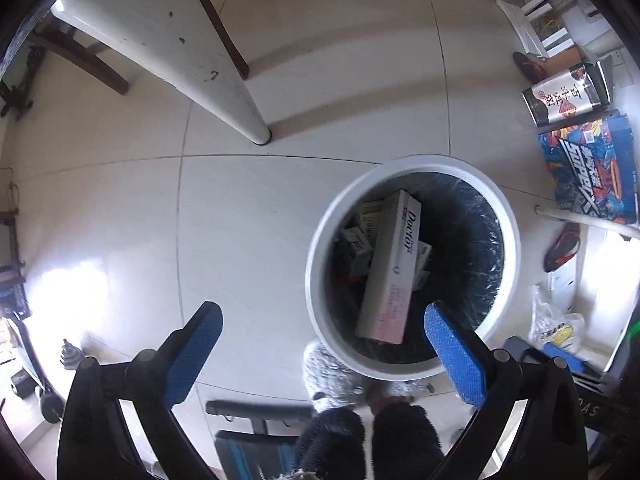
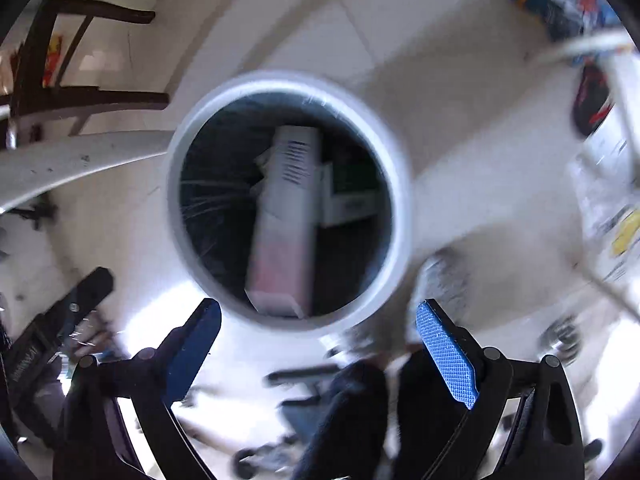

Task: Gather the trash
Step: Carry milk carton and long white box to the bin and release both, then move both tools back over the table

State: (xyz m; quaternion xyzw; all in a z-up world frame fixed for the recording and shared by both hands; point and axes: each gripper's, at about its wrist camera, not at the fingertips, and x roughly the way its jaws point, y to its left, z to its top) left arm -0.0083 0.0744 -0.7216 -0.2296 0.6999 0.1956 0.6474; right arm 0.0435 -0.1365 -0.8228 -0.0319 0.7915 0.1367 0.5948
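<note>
A round white trash bin (image 1: 414,266) with a dark liner is seen from above on the pale tiled floor (image 1: 248,220), and it serves as the landmark for everything else. Inside the bin a long white and pink carton (image 1: 394,270), printed with the word "Doctor", is leaned diagonally against the inner wall, with smaller boxes (image 1: 360,240) piled beneath and beside it. The left gripper (image 1: 324,354) is held above the near edge of the bin with its blue-padded fingers (image 1: 454,356) spread wide and nothing between them; one finger overlaps the bin's near rim, the other hangs over bare floor to the side of the bin. In the blurred right wrist view the same bin (image 2: 288,204) is seen almost straight down, with the carton (image 2: 286,220) upright in its middle and a green and white box (image 2: 352,196) beside it. The right gripper (image 2: 318,350) is likewise spread open and empty, just short of the bin's near rim, so the carton lies ahead of both grippers and apart from them. Beyond the bin a white desk leg (image 1: 224,76) is planted on the floor. To the far side of the bin a blue printed box (image 1: 592,168) and a black and silver package (image 1: 566,94) are stacked against the wall. A crumpled plastic bag (image 1: 554,326) lies near the bin's side.
</note>
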